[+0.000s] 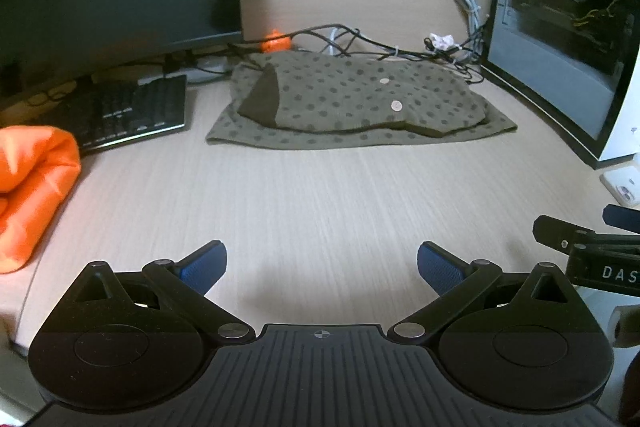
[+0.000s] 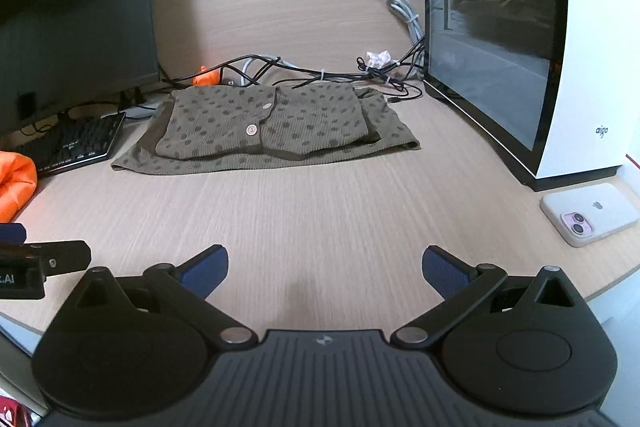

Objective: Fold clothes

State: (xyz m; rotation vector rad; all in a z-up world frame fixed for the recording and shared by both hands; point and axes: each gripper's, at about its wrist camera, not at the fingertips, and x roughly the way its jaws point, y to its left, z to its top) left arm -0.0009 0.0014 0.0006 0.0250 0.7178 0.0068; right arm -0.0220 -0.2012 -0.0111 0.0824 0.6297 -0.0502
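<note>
soft green dotted top [image 1: 352,99] is laid folded at the far side of the tabletop [image 1: 320,195].
it would be light and floppy, best pinched at a thick folded edge; left gripper [image 1: 322,267] and right gripper [image 2: 325,271] are held low, tipped down, wide open, nothing held.

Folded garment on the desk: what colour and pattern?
Olive green with darker dots on the folded garment; clearest in the right wrist view.
</note>
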